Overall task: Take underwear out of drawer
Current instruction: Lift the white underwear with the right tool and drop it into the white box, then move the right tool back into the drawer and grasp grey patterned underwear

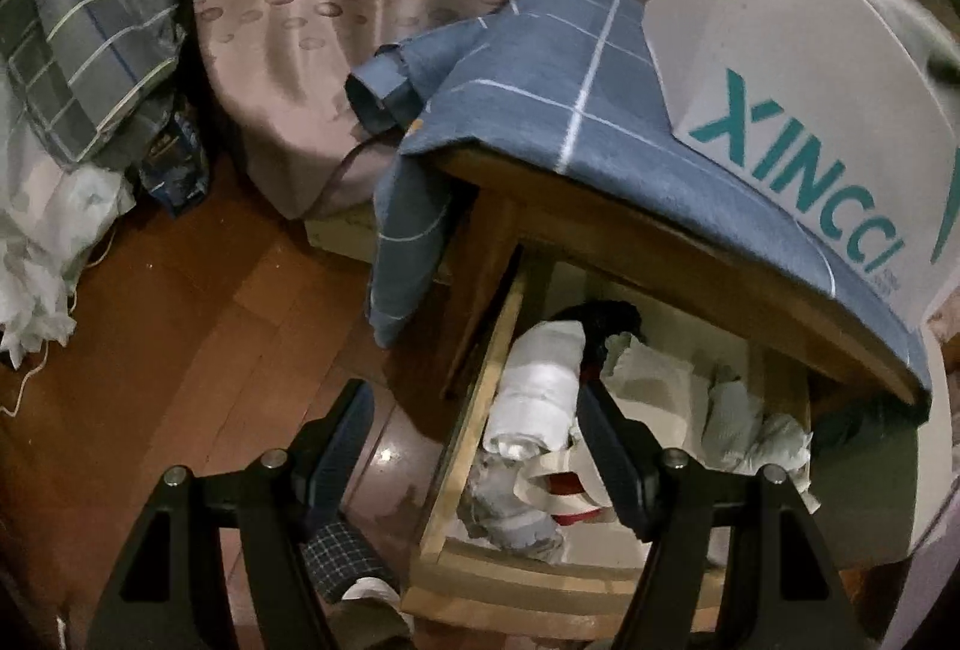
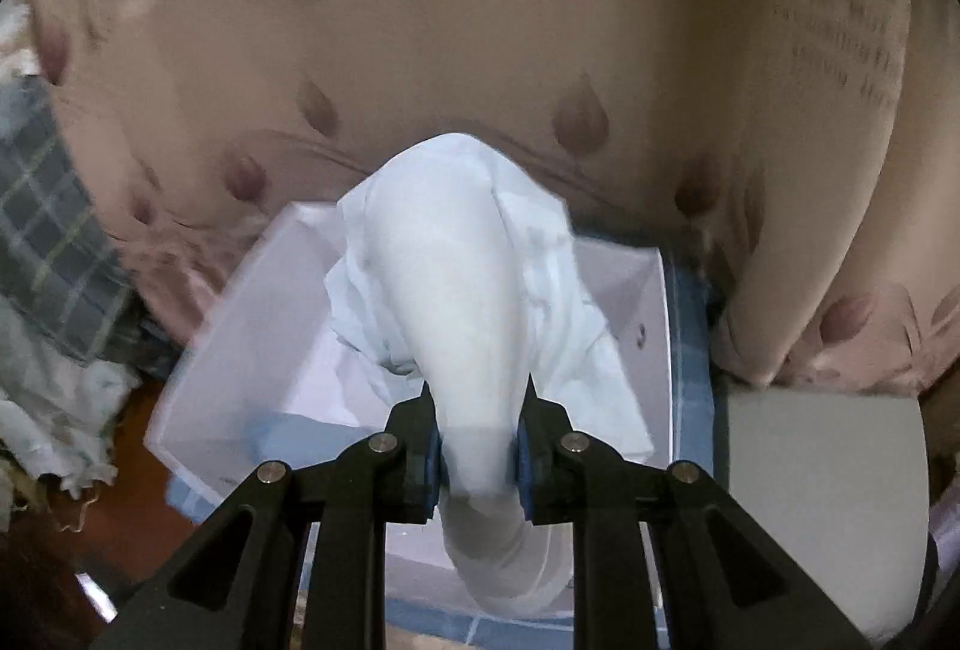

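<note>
Nearest in the right wrist view, the right hand-held gripper (image 2: 478, 455) is closed almost fully on a white rolled piece of underwear (image 2: 474, 302), its blue pads pinching the narrow end so the loose bulk hangs forward off the tips; that grip near one end looks chosen to carry the cloth clear without it unrolling. Directly under the hanging cloth sits a white box (image 2: 252, 350), open at the top, on a blue checked cloth (image 2: 693, 350), so the piece is probably meant to be dropped there. Beyond the box rises a bed (image 2: 480, 50) in a pinkish patterned cover. In the left wrist view, the left hand-held gripper (image 1: 474, 446) stands wide open with nothing clamped, its fingers straddling the side wall of the open drawer (image 1: 480, 410), one outside over the wooden floor (image 1: 198, 302), one inside, as if ready to steady it or reach for the next piece. In the drawer lie another white roll (image 1: 540, 386), a grey bundle (image 1: 510, 512), pale crumpled cloth (image 1: 744, 422) and something dark (image 1: 600, 317) at the back. The counter top overhangs the drawer, and the cloth draped over its edge limits reach from above; farther off lie a checked pillow (image 1: 96, 44) and crumpled white bags (image 1: 36, 254).
</note>
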Tool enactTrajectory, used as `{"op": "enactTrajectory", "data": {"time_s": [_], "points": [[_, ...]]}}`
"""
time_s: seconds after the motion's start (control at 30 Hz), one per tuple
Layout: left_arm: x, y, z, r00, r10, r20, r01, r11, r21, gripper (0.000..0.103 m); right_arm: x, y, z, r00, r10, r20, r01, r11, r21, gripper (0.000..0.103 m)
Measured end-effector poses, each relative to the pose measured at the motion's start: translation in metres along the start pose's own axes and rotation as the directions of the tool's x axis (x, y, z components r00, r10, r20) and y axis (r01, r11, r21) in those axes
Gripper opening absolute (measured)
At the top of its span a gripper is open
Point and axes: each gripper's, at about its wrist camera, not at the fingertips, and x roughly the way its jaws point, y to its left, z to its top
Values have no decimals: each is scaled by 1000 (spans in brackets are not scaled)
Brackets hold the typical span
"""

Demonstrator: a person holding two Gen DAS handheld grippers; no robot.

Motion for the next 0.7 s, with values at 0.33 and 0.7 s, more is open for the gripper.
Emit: {"op": "enactTrajectory", "data": {"time_s": [0.33, 0.7], "points": [[9, -8, -2, 997, -51, -52, 51, 999, 15, 72, 64, -15, -24, 990, -32, -135, 36, 999, 29, 35], [17, -27, -7, 998, -16, -62, 23, 993, 112, 72, -8, -13, -40, 999, 35, -21, -35, 999, 6, 60]]}}
